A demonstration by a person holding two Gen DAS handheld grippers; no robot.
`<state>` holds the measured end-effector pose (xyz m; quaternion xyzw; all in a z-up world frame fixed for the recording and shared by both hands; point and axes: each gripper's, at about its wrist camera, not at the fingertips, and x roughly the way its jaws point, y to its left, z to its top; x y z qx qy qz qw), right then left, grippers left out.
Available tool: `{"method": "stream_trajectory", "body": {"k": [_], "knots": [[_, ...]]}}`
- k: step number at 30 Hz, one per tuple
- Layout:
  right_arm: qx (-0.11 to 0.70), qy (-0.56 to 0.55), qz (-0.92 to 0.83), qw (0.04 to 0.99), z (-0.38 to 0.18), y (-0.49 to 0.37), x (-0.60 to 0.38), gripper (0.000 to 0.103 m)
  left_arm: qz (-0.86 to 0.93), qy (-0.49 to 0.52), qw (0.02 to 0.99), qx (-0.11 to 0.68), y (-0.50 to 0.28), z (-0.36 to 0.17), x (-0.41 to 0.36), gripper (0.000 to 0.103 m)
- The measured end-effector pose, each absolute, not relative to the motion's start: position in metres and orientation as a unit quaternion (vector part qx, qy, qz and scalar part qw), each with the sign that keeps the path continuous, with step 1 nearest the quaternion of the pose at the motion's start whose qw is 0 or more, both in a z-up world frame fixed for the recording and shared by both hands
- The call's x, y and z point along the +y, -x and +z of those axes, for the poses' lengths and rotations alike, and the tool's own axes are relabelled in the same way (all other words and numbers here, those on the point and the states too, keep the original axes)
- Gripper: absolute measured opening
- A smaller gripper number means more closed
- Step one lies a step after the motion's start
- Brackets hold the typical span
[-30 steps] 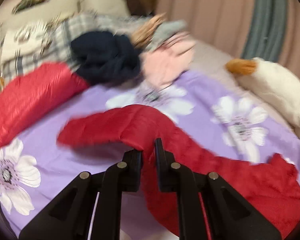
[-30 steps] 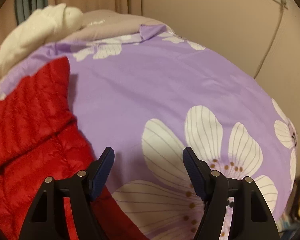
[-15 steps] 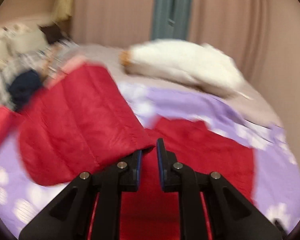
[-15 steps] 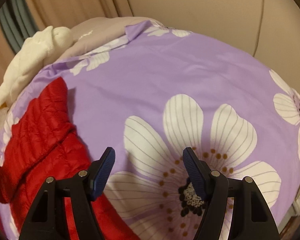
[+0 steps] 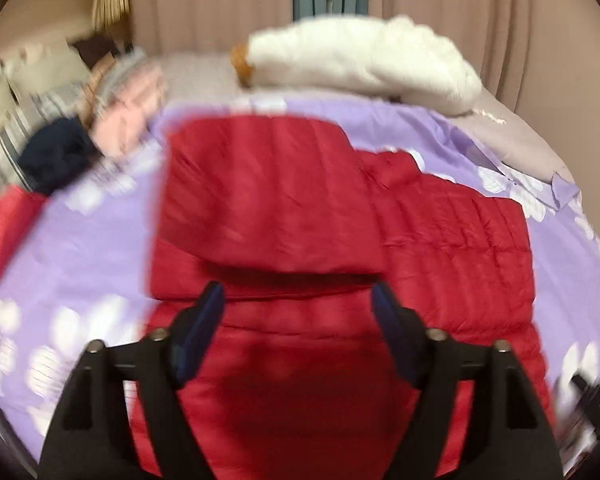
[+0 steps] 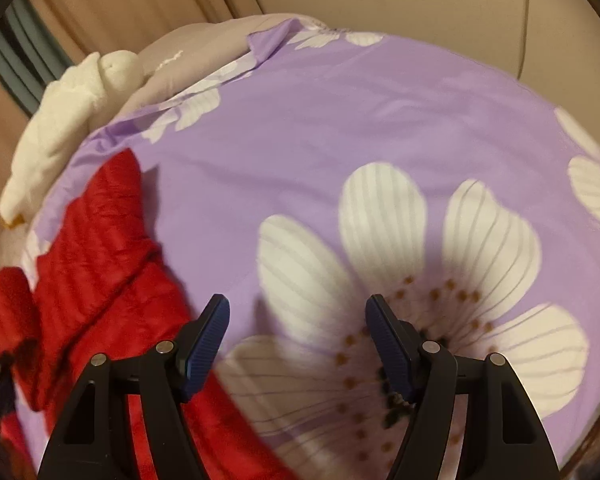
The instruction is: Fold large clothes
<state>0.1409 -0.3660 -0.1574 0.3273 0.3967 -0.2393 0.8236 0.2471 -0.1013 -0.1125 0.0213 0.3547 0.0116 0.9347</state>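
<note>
A red quilted jacket [image 5: 340,220] lies on the purple flowered bedsheet [image 5: 80,240]. Its left part is folded over onto the body, with the fold's edge just ahead of my left gripper [image 5: 298,300]. The left gripper is open and empty, hovering over the jacket's near part. In the right wrist view the jacket [image 6: 100,272] lies at the left, and my right gripper [image 6: 298,320] is open and empty over the sheet [image 6: 380,120], right beside the jacket's edge.
A white plush toy [image 5: 360,56] lies at the bed's far edge. A pile of clothes, navy [image 5: 56,152] and pink [image 5: 128,120], sits far left. Another red item [image 5: 4,224] lies at the left edge. Curtains and a wall stand behind the bed.
My left gripper carried the red jacket's flap over to the right, laid it on the body, then opened and let go. The right gripper stayed open, shifting slightly over the sheet.
</note>
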Motion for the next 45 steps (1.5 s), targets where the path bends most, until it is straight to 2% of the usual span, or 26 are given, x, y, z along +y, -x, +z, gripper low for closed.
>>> {"method": "stream_trajectory", "body": {"k": [2, 4, 8, 9, 13, 14, 16, 21, 36, 45], "knots": [[0.393, -0.335, -0.223, 0.827, -0.157, -0.143, -0.358, 0.071, 0.028, -0.052, 0.943, 0.328, -0.223, -0.108, -0.083, 0.079], [0.398, -0.323, -0.219, 0.83, -0.158, -0.148, -0.346, 0.071, 0.056, -0.064, 0.952, 0.294, -0.196, -0.11, -0.055, 0.086], [0.416, -0.276, -0.227, 0.837, -0.161, -0.157, -0.321, 0.071, 0.123, -0.043, 0.948, 0.289, -0.186, -0.135, 0.006, 0.085], [0.419, -0.263, -0.229, 0.839, -0.161, -0.159, -0.315, 0.071, 0.142, -0.029, 0.942, 0.303, -0.192, -0.145, 0.024, 0.082], [0.418, -0.195, -0.245, 0.853, -0.16, -0.168, -0.292, 0.071, 0.179, 0.041, 0.911, 0.369, -0.221, -0.179, 0.079, 0.048], [0.418, -0.174, -0.25, 0.856, -0.16, -0.167, -0.287, 0.072, 0.173, 0.061, 0.908, 0.376, -0.226, -0.181, 0.089, 0.046], [0.418, -0.121, -0.265, 0.861, -0.162, -0.173, -0.274, 0.076, 0.173, 0.113, 0.91, 0.36, -0.232, -0.182, 0.107, 0.046], [0.415, -0.062, -0.291, 0.86, -0.165, -0.18, -0.259, 0.078, 0.164, 0.121, 0.907, 0.37, -0.254, -0.187, 0.114, 0.046], [0.394, -0.01, -0.28, 0.875, -0.155, -0.184, -0.234, 0.078, 0.192, 0.13, 0.887, 0.4, -0.255, -0.203, 0.112, 0.046], [0.379, -0.033, -0.235, 0.894, -0.146, -0.177, -0.222, 0.078, 0.199, 0.14, 0.881, 0.405, -0.253, -0.202, 0.115, 0.047]]}}
